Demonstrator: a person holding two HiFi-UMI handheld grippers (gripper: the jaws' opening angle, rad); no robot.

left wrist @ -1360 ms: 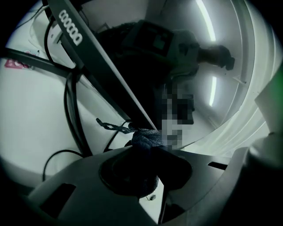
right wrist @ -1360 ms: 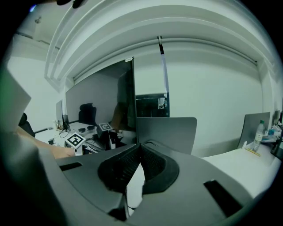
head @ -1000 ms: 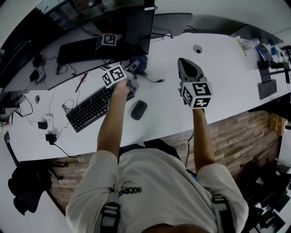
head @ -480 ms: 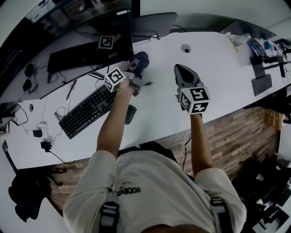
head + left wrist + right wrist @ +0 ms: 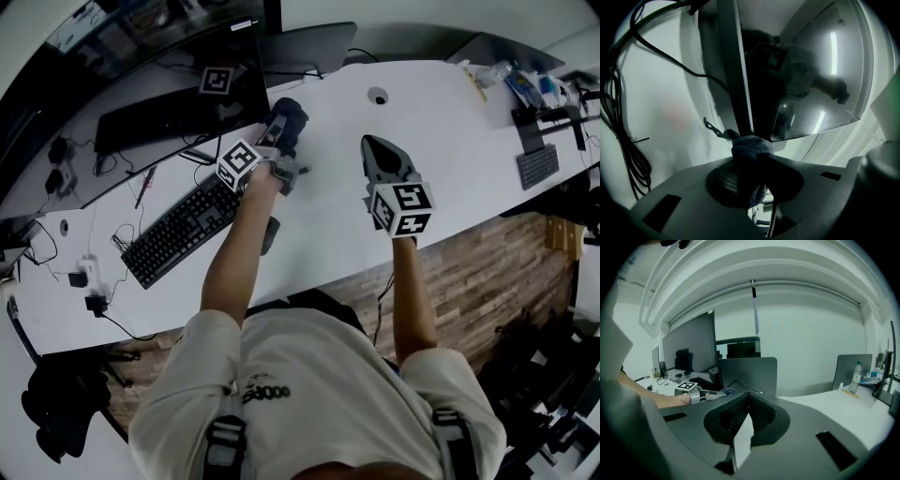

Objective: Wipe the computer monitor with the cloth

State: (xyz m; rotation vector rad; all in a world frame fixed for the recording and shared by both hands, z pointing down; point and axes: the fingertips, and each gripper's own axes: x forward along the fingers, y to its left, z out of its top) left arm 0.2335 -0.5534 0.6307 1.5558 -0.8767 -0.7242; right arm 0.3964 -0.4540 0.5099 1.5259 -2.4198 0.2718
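Observation:
The dark monitor [image 5: 169, 70] stands at the back left of the white desk [image 5: 328, 202] and carries a square marker tag. My left gripper [image 5: 278, 134] is shut on a dark blue cloth [image 5: 292, 116], held up at the monitor's lower right corner. In the left gripper view the bunched cloth [image 5: 751, 146] sits between the jaws, right at the monitor's edge [image 5: 740, 84], whose glossy screen [image 5: 811, 70] shows reflections. My right gripper [image 5: 379, 155] hovers over the desk to the right, shut with nothing between its jaws [image 5: 749, 401].
A black keyboard [image 5: 178, 225] and a mouse [image 5: 270, 234], half hidden by the left forearm, lie in front of the monitor. Cables [image 5: 122, 244] trail at the left. A grey partition [image 5: 747, 373] stands behind, a bottle [image 5: 856, 376] and a second keyboard [image 5: 536, 167] at far right.
My left gripper has carried the cloth from beside the keyboard up and back to the monitor's lower right corner. The right gripper has hardly moved.

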